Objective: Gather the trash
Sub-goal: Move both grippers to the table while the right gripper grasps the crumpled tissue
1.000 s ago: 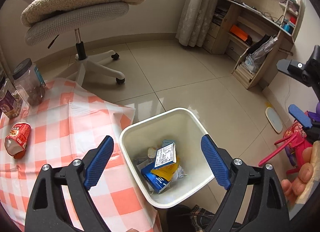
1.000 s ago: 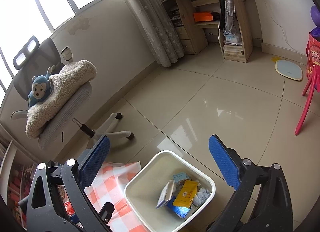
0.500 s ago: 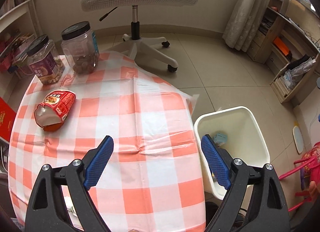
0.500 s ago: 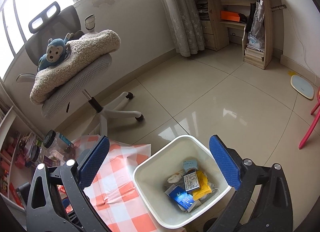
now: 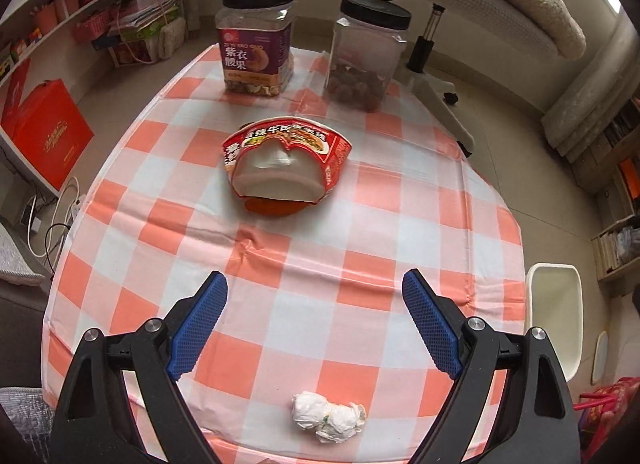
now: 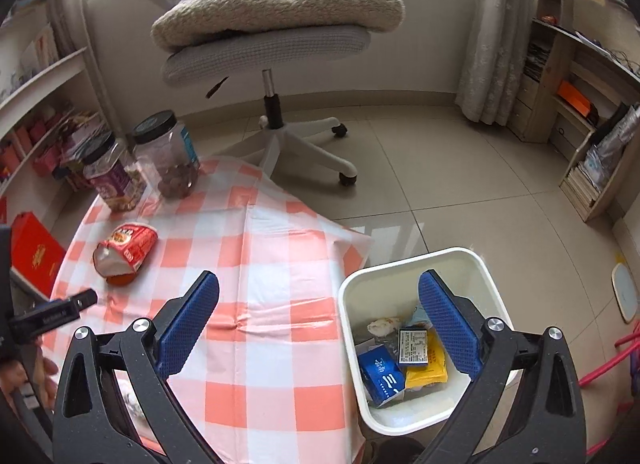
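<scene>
1. Trash bin (image 6: 490, 276), white, on the floor at the table's right edge; wrappers and boxes inside
2. Table (image 5: 280, 324), orange-and-white checked cloth
3. Two black-lidded jars (image 5: 256, 38), far edge
4. Noodle cup (image 5: 286, 162), crushed, on its side, mid-table
5. Left gripper (image 5: 314, 304) and right gripper (image 6: 318, 304), both spread wide, holding nothing
6. Crumpled tissue (image 5: 328, 416), near edge, below the left gripper

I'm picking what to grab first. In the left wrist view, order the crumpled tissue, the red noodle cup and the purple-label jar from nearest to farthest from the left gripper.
1. Crumpled tissue, between the open left gripper arms, near table edge.
2. Red noodle cup, on its side, mid-table.
3. Purple-label jar, upright at the far edge.
</scene>
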{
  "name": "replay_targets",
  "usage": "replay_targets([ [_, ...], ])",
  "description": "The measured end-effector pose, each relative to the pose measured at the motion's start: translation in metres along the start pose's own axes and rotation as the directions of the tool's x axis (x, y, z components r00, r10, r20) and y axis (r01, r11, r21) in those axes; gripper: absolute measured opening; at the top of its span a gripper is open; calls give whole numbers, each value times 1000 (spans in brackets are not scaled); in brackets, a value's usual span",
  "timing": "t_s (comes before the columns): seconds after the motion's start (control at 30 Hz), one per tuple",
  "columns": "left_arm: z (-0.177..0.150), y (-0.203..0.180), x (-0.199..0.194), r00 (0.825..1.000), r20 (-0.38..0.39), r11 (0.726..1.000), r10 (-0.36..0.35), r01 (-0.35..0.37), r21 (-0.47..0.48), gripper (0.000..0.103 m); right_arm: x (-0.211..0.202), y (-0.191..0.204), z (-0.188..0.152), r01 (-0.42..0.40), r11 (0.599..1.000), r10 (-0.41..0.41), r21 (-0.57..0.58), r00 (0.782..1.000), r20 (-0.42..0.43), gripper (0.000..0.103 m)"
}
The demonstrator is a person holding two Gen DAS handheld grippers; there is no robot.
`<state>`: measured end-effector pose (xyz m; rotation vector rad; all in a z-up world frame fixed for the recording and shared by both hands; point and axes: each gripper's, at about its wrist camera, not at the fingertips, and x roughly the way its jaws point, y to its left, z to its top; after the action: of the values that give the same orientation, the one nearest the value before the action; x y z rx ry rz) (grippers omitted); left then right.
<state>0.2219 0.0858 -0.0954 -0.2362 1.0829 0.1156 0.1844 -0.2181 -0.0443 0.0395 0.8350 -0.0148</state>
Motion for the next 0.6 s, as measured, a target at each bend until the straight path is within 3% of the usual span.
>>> replay_targets([
  [0.13,8,36,-12,1000,5,998,-9,9,-69,87,16,78,-31,-124,957,101,-262,990,-97,96],
  [0.23,11,56,-21,1000,18,995,-7,9,-103,87,24,133,-62,-216,875,154,-434,973,-173,96],
  [0.37,15,78,-26,1000,23,990,-10,13,-142,87,28,189,-102,-294,733,183,-614,954,-238,96],
  [0.47,15,92,-30,1000,26,988,-7,11,-157,87,31,213,-124,-329,645,190,-690,943,-272,96],
  [0.6,16,108,-31,1000,28,985,8,-3,-172,87,50,231,-139,-372,617,172,-694,924,-342,93],
])
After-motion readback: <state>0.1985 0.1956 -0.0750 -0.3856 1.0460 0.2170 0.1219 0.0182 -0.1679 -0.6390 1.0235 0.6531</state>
